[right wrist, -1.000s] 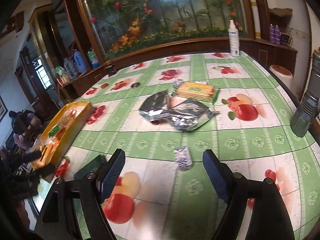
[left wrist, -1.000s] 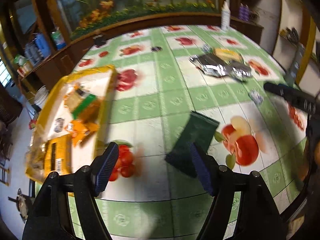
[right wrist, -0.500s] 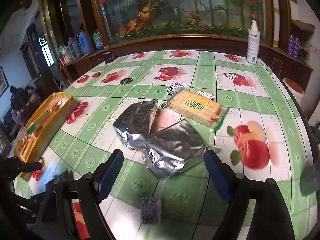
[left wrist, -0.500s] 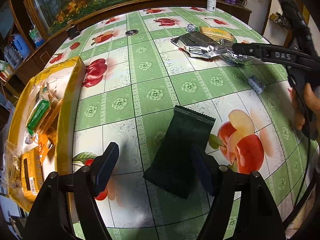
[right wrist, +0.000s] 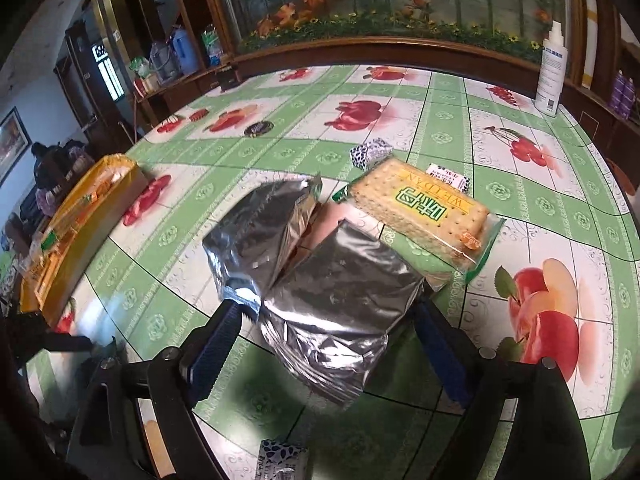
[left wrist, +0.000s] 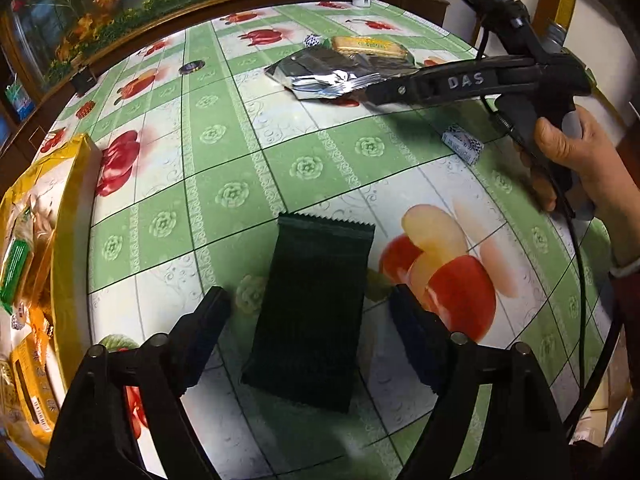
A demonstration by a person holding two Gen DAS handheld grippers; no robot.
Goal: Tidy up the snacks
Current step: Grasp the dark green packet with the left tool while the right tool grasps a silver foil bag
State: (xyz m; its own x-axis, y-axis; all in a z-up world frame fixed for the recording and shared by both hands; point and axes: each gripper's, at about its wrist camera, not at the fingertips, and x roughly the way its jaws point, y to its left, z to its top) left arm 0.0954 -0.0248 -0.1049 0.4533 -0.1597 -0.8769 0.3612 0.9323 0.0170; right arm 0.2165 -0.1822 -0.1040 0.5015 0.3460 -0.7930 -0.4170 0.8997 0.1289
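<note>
Two hand-held grippers over one tabletop [left wrist: 240, 148] under a green-and-white fruit-print cloth.

Left hand-held gripper [left wrist: 308, 312]: jaws spread wide, having just opened further. Dark green packet [left wrist: 316, 304] lies flat between the fingers, bare cloth showing on each side, no pad pressing it. Serrated far edge of the packet points away from the gripper. Beyond it, open cloth. To the gripper's left, yellow tray [left wrist: 70, 216] with snacks inside, its near wall beside the left finger's side. Farther right, a small patterned sweet [left wrist: 462, 144] and the person's hand [left wrist: 576, 156] gripping the other tool's handle.

Right hand-held gripper [right wrist: 324, 324]: jaws spread, also just opening. Near silver foil bag [right wrist: 340, 296] sits between the fingers; whether the pads touch it cannot be told. A second foil bag [right wrist: 264, 228] lies just beyond-left, touching the first. Cracker pack [right wrist: 420, 208] beyond-right, overlapped by the near bag's corner. Two small wrapped sweets [right wrist: 370, 152] past that.

Far edge: wooden rim, white spray bottle [right wrist: 552, 76], flower mural.
</note>
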